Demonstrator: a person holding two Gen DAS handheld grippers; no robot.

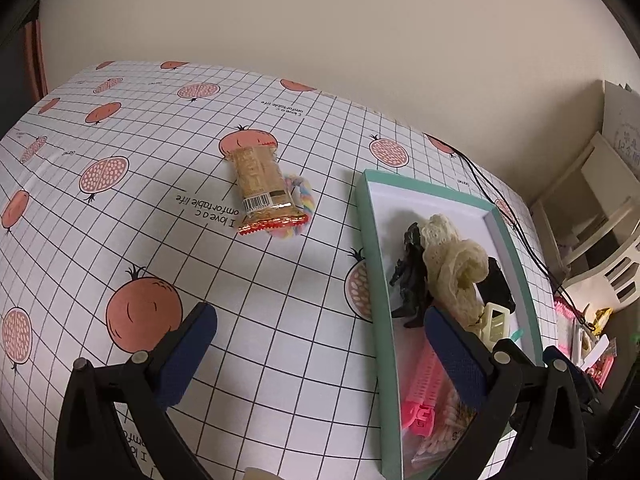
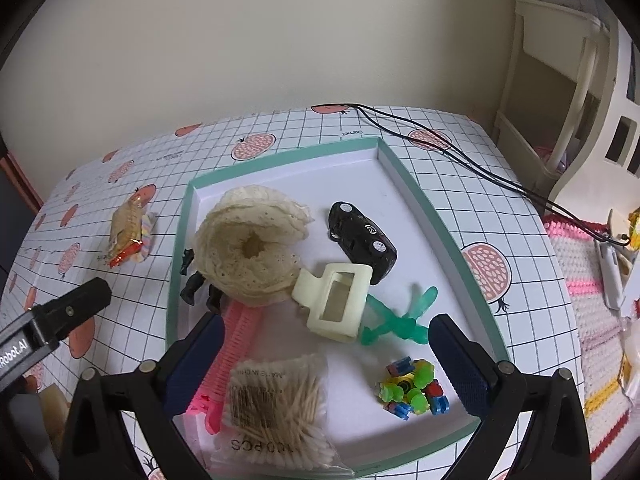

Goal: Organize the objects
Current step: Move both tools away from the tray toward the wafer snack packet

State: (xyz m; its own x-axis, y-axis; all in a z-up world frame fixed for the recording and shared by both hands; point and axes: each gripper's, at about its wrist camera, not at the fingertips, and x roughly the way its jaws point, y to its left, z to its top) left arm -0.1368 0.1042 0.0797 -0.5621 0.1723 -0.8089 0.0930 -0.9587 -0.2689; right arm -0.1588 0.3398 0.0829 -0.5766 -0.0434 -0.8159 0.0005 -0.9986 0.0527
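The tablecloth [image 1: 256, 320] carries printed lines, "I love a comfortable life", seen upside down near the snack bar [image 1: 262, 190], whose wrapper shows a barcode, digits too small to read. In the tray, the cotton swab bag [image 2: 276, 408] reads "100 PCS" and "MADE IN CHINA". At the left edge, the left gripper's body [image 2: 24, 344] shows "Robot.AI".
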